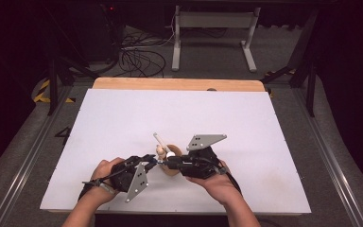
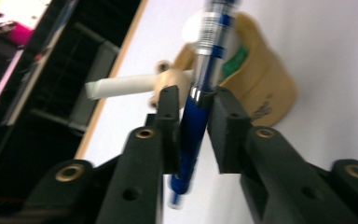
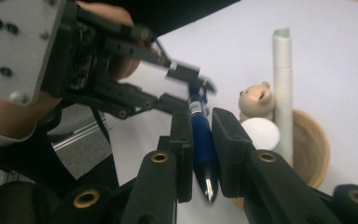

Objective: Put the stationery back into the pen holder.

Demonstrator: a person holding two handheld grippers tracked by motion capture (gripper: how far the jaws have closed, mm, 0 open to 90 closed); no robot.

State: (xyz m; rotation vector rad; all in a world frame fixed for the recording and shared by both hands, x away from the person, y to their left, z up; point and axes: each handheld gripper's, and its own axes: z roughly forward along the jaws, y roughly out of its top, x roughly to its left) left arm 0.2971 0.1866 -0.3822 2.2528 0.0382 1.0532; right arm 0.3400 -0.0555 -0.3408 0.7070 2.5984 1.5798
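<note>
glossy blue pen [image 3: 202, 140] clamped beside round tan wooden cup [image 3: 313, 149], smooth white tube [image 3: 283, 88].

White table top [image 1: 123, 123], wooden edge strip [image 1: 170, 83], tangled cables [image 1: 139, 59], white frame legs [image 1: 248, 47]

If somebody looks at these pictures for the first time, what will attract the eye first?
First, the blue pen, clamped by both hand-held grippers at once near the front middle of the white table: the left hand-held gripper and the right hand-held gripper meet tip to tip. Just behind them stands a tan wooden cup holding a bear-topped pen and a white tube.
</note>
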